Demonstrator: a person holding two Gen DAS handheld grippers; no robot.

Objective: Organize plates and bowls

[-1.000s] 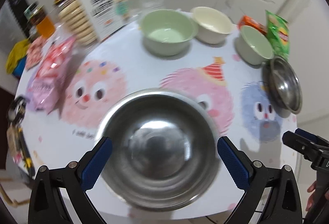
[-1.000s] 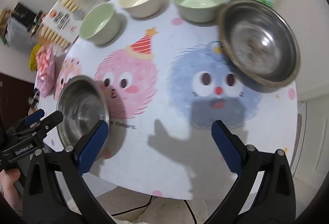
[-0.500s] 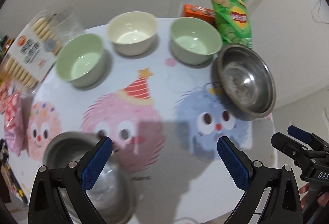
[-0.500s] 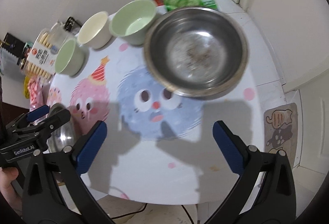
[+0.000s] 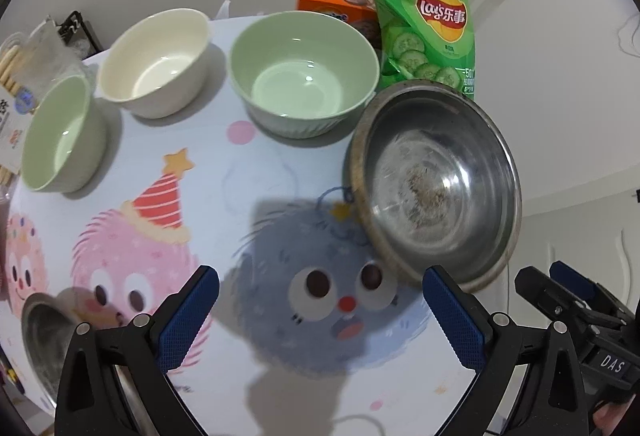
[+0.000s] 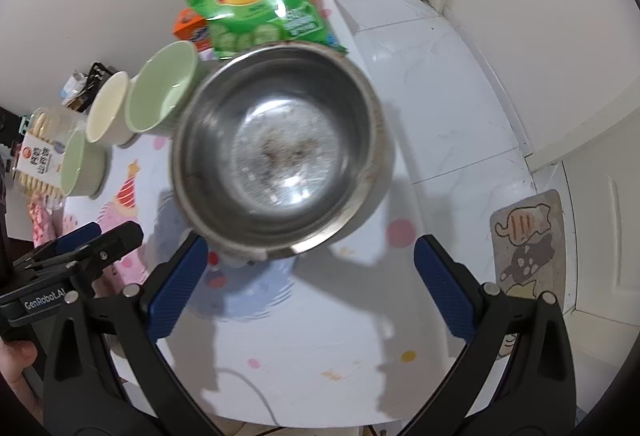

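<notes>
A steel bowl (image 5: 436, 183) with dried residue sits at the table's right edge; it also fills the right wrist view (image 6: 280, 159). A large green bowl (image 5: 304, 73), a cream bowl (image 5: 154, 59) and a small green bowl (image 5: 60, 133) stand in a row at the back. A second steel bowl (image 5: 44, 340) sits at the front left, partly behind my left finger. My left gripper (image 5: 320, 316) is open and empty above the blue monster print. My right gripper (image 6: 310, 284) is open and empty just in front of the residue bowl.
A green chip bag (image 5: 424, 19) and an orange box (image 5: 336, 1) stand behind the bowls. A biscuit pack (image 5: 12, 75) lies at the far left. The round table (image 5: 240, 171) drops off to a white tiled floor (image 6: 440, 75) with a mat (image 6: 528, 240).
My left gripper has swung right, away from the front-left steel bowl, toward the blue monster print. My right gripper has moved closer to the residue steel bowl, which now looks much larger.
</notes>
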